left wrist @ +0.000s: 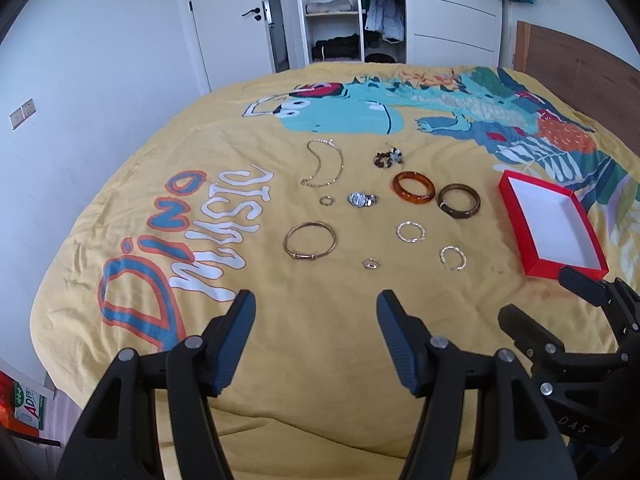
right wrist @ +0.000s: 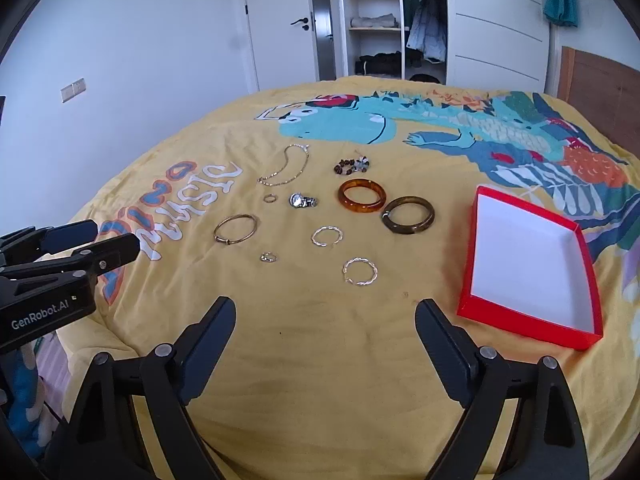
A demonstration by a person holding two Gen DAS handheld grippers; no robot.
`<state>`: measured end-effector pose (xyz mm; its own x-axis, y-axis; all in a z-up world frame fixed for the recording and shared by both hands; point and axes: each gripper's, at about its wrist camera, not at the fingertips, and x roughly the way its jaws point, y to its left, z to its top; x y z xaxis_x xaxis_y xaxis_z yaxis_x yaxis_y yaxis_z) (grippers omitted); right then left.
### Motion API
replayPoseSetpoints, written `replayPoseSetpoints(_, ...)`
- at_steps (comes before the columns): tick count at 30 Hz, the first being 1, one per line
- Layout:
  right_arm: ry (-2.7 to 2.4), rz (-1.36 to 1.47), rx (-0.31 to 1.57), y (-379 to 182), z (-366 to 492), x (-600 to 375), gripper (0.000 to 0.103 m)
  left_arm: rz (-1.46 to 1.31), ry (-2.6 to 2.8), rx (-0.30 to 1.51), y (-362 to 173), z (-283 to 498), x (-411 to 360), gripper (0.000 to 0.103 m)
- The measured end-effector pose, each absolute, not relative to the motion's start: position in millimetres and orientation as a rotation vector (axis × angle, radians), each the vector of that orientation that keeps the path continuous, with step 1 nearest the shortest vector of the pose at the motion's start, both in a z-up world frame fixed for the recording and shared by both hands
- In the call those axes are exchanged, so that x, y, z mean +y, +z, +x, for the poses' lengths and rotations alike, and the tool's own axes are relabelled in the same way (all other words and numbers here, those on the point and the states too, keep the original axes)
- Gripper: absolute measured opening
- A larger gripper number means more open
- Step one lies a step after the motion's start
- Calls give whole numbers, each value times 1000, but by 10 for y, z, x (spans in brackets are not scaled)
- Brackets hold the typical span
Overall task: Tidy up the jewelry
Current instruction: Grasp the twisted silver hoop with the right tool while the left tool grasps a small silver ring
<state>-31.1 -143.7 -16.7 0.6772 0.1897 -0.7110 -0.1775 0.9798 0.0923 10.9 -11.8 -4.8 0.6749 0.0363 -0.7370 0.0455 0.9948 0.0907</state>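
Note:
Jewelry lies spread on a yellow dinosaur bedspread: a gold chain necklace, a bead bracelet, an amber bangle, a brown bangle, a silver watch, a gold bangle, two twisted silver hoops and two small rings. An empty red box with white lining sits to the right. My left gripper is open and empty, short of the jewelry. My right gripper is open and empty, near the box.
An open wardrobe and a white door stand beyond the bed. A wooden headboard is at the right. The bed's left edge drops to the floor, where a green-and-white box lies.

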Motion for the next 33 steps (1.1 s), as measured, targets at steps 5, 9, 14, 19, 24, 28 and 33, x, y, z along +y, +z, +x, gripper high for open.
replayPoseSetpoints(5,228,27,828,-297,-196,-1424,83,107,-5,855,-166,226,-135,61)
replayPoseSetpoints(9,239,19,830,-377,-119,-1413,81,115,-2,875,-282,322,-132,61)
replayPoseSetpoints(14,249,13,840,-448,-14,-1390,80,111,14,906,-426,431,-94,61)
replayPoseSetpoints(19,258,7,853,-533,114,-1352,75,92,18,957,-600,550,-8,61)
replayPoseSetpoints(24,265,10,864,-606,228,-1347,73,69,27,998,-750,643,59,61)
replayPoseSetpoints(28,269,7,878,-689,316,-1344,70,67,27,1022,-846,715,66,61)
replayPoseSetpoints(33,266,7,884,-762,399,-1373,69,52,24,1041,-925,799,71,61)
